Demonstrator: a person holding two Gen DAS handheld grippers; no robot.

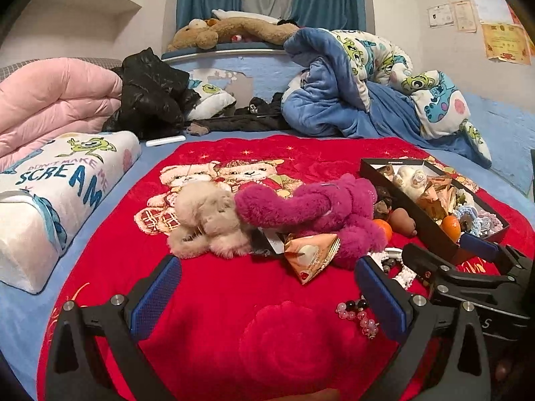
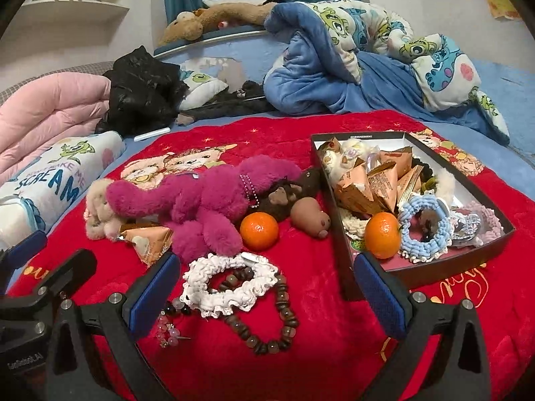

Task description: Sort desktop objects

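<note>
Both tongs, left tongs (image 1: pixel 267 295) and right tongs (image 2: pixel 264 295), are spread wide with nothing in them. Loose tangerine (image 2: pixel 259 231) sits on the red blanket (image 2: pixel 321 300), just beside the black box (image 2: pixel 431 269).

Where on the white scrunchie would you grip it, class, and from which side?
Grip the near rim of the white scrunchie, coming down from above. It lies flat as an open ring on the red blanket, so one finger can drop into its hole and one outside. A brown bead bracelet overlaps its far and right parts; the near-left edge looks freer.
</note>
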